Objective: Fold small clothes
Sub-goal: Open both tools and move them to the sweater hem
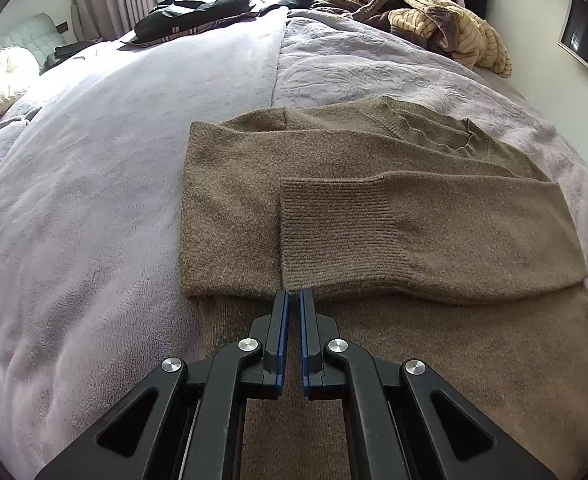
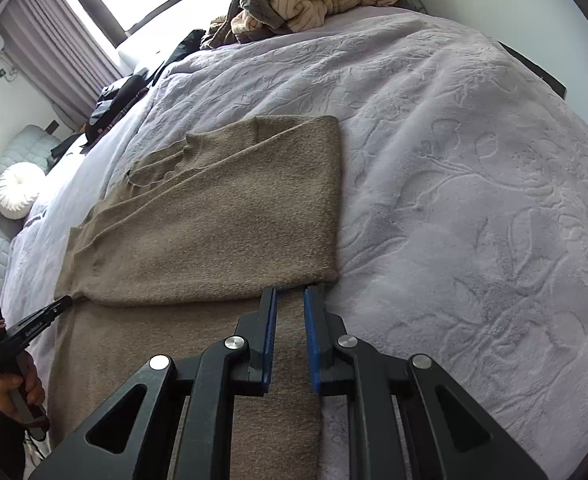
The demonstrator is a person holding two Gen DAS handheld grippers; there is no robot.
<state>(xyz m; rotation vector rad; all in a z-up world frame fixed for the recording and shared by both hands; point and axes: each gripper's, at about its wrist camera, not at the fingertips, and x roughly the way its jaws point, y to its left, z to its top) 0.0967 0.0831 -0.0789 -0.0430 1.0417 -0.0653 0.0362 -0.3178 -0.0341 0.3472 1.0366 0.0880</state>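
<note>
Left hand-held gripper (image 1: 292,292) pressed together, empty, tips at sleeve cuff (image 1: 334,232). Right hand-held gripper (image 2: 289,290) slightly spread, nothing pinched, at folded edge. Brown sweater (image 2: 213,216) lies on bed (image 2: 474,200), sleeves folded in. Risk: dragging tips could shift the loose sleeve, undoing the fold.
</note>
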